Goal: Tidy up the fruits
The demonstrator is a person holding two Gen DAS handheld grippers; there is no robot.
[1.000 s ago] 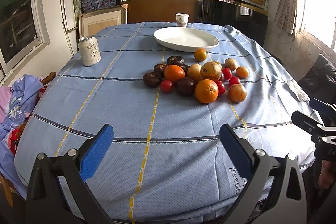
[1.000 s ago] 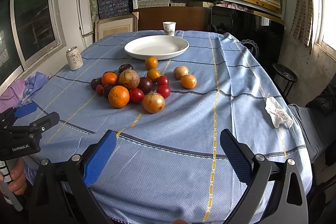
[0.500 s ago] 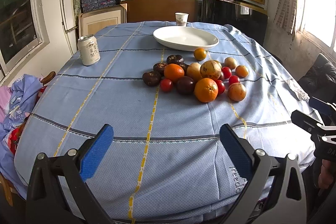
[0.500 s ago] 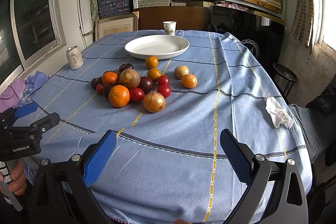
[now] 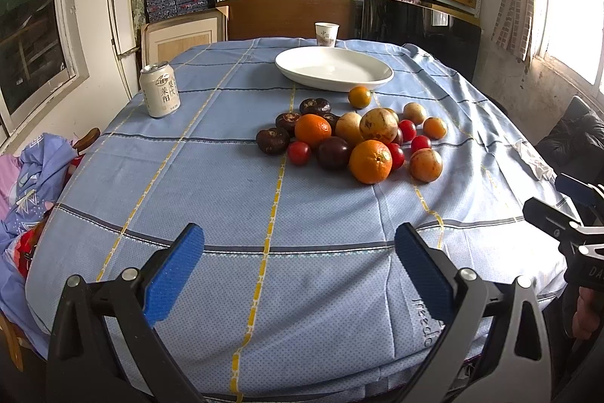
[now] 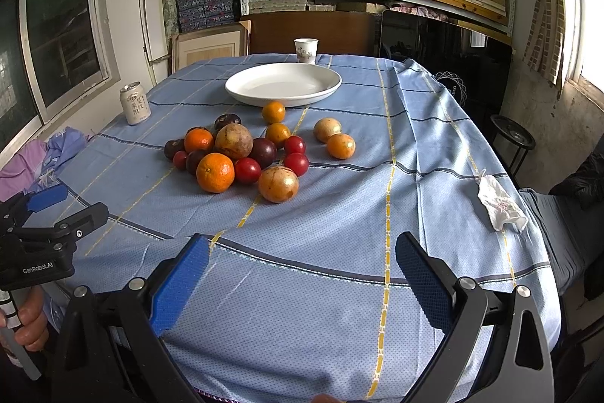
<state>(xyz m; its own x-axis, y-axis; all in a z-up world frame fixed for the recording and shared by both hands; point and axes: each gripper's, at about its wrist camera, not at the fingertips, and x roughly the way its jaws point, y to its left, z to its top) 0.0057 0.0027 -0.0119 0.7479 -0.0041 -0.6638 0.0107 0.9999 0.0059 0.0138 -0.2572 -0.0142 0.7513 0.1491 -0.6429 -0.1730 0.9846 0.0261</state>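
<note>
The fruit pile (image 6: 249, 150) is seen clustered just in front of the white plate (image 6: 283, 84), nothing yet lifted. The round, smooth fruits are judged light but prone to rolling; the small red ones look soft, so each would best be taken across its widest part. The left gripper (image 5: 298, 267) and right gripper (image 6: 302, 274) are held low, well short of the plate, jaws spread wide and empty.

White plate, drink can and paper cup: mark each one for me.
White plate (image 6: 241, 89), right wrist view, left rim.
Drink can (image 5: 159, 93), left wrist view, label side.
Paper cup (image 6: 305, 51), right wrist view, front wall.
</note>
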